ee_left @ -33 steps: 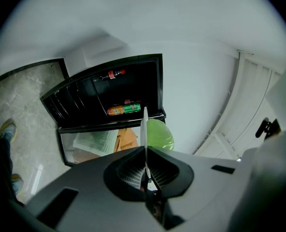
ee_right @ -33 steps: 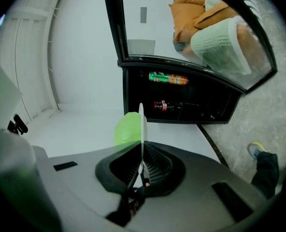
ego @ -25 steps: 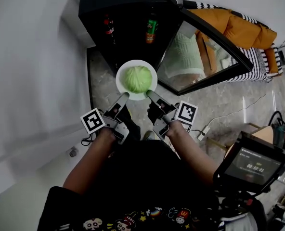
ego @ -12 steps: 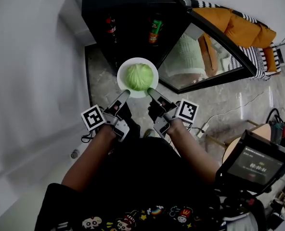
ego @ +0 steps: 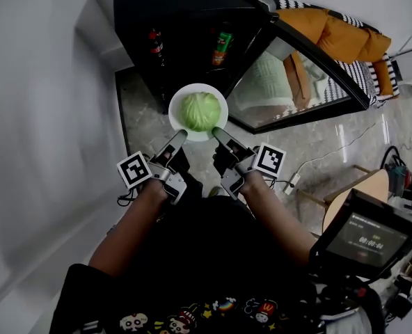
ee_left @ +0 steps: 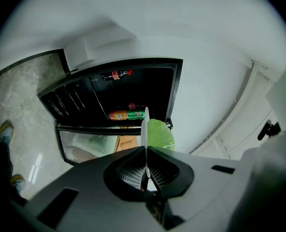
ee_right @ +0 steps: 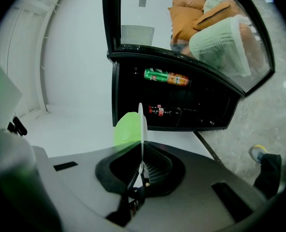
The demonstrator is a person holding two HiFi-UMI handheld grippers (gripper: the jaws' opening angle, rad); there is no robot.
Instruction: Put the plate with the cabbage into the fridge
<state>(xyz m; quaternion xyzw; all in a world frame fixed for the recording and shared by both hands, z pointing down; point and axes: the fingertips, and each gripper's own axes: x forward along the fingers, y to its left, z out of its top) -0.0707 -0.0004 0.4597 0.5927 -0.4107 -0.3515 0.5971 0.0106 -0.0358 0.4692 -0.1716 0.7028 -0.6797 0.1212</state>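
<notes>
— Quick, tool state?
— Both clamped tight on the plate (ego: 198, 88). Each gripper view shows the thin rim pinched edge-on between the jaws. In my head view the left gripper (ego: 178, 136) bites the rim at 7 o'clock and the right gripper (ego: 218, 133) at 5 o'clock. Nothing else held.
— Where's the load?
— Plate is in the air over the floor (ego: 147, 127), with the cabbage (ego: 200, 111) sitting loose at its centre. The open fridge (ego: 185, 19) is at 12 o'clock from the plate, which isn't inside yet. The door (ego: 300, 68) is swung out to 2 o'clock. A green bottle (ego: 222, 45) and a dark bottle (ego: 155, 44) are inside.
— Risks?
— Main one, I'd say: the cabbage is round and unrestrained, and both grips are on the near edge only. If I let the far edge dip while reaching in, it likely rolls off at 12 o'clock. Second: it's a thin, slick rim, so uneven push between my hands could twist the plate out. Third: the interior is dark and shelf height is hard to judge, so the far edge could catch a shelf or knock the bottles. I'd keep it level and go slow.
</notes>
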